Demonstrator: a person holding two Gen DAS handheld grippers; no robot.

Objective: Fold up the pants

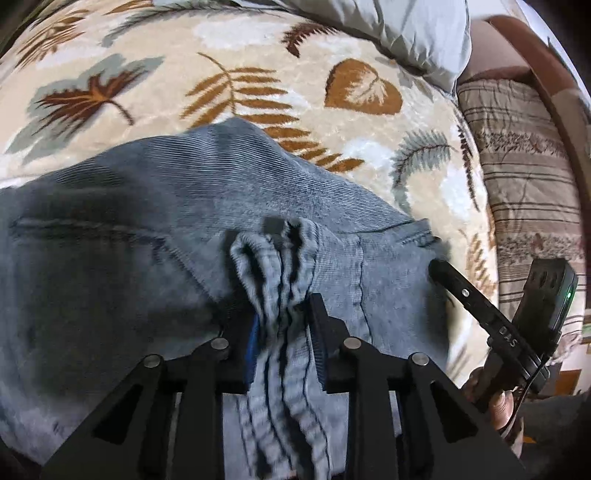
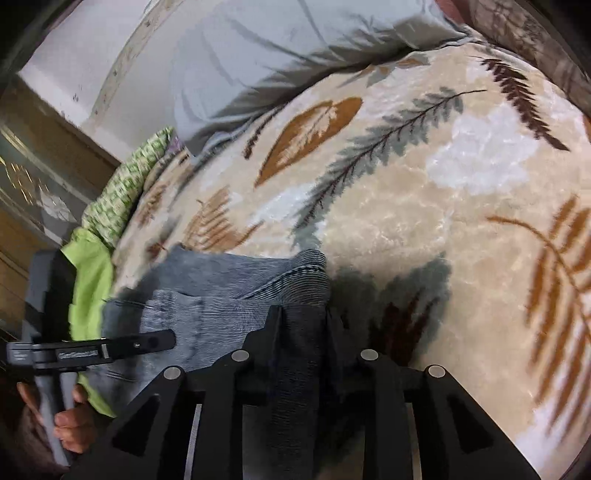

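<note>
While both grippers have a bite of cloth, the fold itself looks not yet made; the pants point(image 1: 155, 206), grey-blue corduroy, lie spread on the leaf-print blanket point(image 1: 258, 59) with the near edge drawn up toward the cameras.

Left wrist view, left to right: a wide flat panel of the pants with a seam line at far left; then the left gripper point(image 1: 282, 314), fingers clenched on a bunched, pleated ridge of the fabric that runs up between them; then a flatter part with a vertical seam and a stitched hem; then the right gripper point(image 1: 439, 267) seen from the side, its tip at the hem edge, a hand point(image 1: 495, 402) on its handle; a striped cushion point(image 1: 524, 177) at far right; a grey pillow point(image 1: 417, 33) at top.

Right wrist view, left to right: the left gripper again at the edge with a hand on its handle; bright green cloth point(image 2: 88, 280) and a green patterned one point(image 2: 122, 188) beside the bed edge; the pants' layered corner; then the right gripper point(image 2: 303, 317), fingers grasping a dark strip of the pants that passes straight between them; bare blanket to the right.

Step in hand, as I judge: both ends of one edge pinched, ready to carry over. Next move calls for lifting both together, keeping the edge taut between the two grips, swinging it across onto the far part of the pants, lining up hems before letting go; risk is the bunched left grip dragging a crease into the fold.
</note>
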